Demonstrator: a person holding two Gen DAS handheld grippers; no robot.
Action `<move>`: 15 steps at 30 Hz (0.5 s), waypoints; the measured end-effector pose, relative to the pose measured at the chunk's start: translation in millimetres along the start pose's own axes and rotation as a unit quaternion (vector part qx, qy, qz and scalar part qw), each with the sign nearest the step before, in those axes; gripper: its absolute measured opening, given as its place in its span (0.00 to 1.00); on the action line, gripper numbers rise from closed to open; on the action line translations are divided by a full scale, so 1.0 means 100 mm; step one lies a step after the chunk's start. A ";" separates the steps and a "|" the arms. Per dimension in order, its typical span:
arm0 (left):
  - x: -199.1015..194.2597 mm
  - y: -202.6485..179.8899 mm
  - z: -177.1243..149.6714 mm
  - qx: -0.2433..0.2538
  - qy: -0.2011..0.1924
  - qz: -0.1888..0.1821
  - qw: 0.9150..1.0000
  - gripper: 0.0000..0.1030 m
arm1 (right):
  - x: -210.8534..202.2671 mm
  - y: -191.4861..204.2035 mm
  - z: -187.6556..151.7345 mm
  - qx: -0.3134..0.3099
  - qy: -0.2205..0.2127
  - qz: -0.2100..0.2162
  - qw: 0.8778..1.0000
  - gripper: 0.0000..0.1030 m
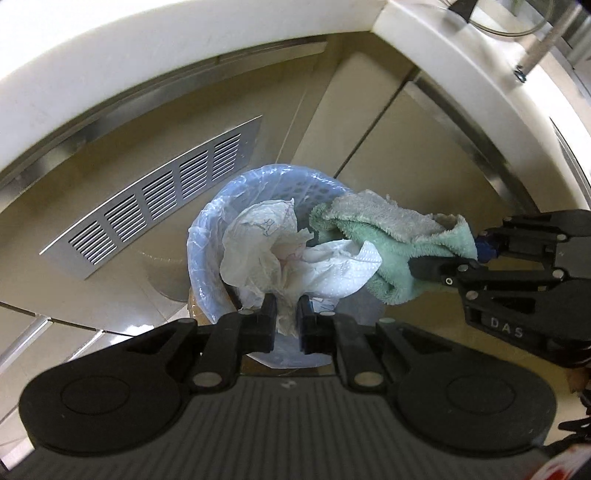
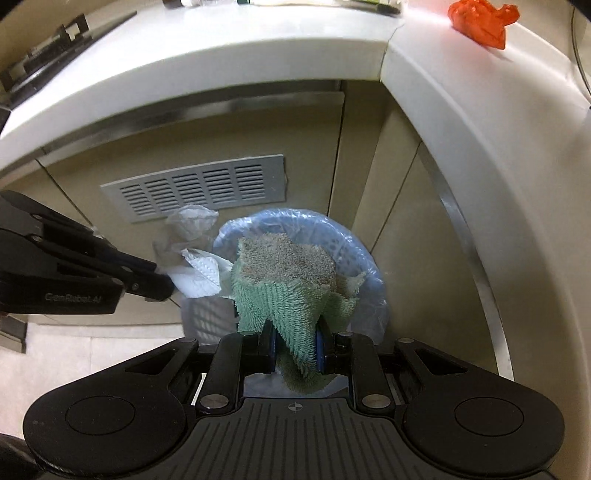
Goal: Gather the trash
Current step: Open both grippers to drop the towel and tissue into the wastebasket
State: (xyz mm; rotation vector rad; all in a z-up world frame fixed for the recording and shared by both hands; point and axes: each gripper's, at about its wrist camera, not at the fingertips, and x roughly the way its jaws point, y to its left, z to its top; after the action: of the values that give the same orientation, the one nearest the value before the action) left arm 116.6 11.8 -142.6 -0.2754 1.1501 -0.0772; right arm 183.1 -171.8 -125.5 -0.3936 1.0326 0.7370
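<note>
In the left wrist view, the left gripper [image 1: 287,317] is pointing steeply down with its jaws clamping the tail of a crumpled wad of white paper and thin plastic [image 1: 291,254], which is fanning out just ahead of the jaws and hanging over the mouth of the blue-lined bin [image 1: 207,236] directly beyond them. The wad's long axis is running roughly crosswise to the jaws, its paper-towel end reaching toward the green towel [image 1: 384,251] that the right gripper [image 1: 476,258] is bringing in from the right side, the two bundles looking as if they are touching. In the right wrist view, the right gripper [image 2: 293,349] is holding its jaws pinched on a narrow fold of the green towel, the cloth spreading ahead of them over the bin's opening, its long axis running along the jaws' line with a short end dangling back behind them. A red crumpled bag [image 2: 480,22] is lying far beyond on the white desk [image 2: 258,48]. The likely trouble from here is crowding: both loads are sharing one small opening, so the towel may drape over the rim, or the light wad, sitting partly outside the rim on the left gripper's side, may drift to the floor if released there.
</note>
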 end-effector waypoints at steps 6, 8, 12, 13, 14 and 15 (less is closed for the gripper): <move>0.14 0.03 0.02 -0.020 0.012 0.004 1.000 0.09 | 0.16 -0.05 0.00 -0.008 0.015 -0.008 1.000 0.19; 0.16 0.04 0.02 -0.026 0.015 0.003 1.000 0.09 | 0.23 -0.06 0.02 -0.009 0.020 -0.008 1.000 0.19; 0.23 0.05 0.03 -0.034 0.021 0.005 0.999 0.09 | 0.33 -0.10 0.04 -0.009 0.027 -0.008 1.000 0.19; 0.24 0.05 0.03 -0.036 0.023 0.005 0.999 0.09 | 0.35 -0.11 0.04 -0.009 0.028 -0.007 1.000 0.19; 0.26 0.06 0.03 -0.038 0.024 0.006 0.999 0.09 | 0.37 -0.11 0.04 -0.009 0.029 -0.006 1.000 0.19; 0.27 0.06 0.04 -0.039 0.025 0.006 0.999 0.09 | 0.38 -0.11 0.05 -0.009 0.030 -0.005 0.999 0.19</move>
State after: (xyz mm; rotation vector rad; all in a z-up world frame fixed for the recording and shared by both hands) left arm 130.4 13.0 -166.7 -0.3369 1.2053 -0.0282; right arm 205.9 -162.9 -156.9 -0.4394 1.0800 0.7291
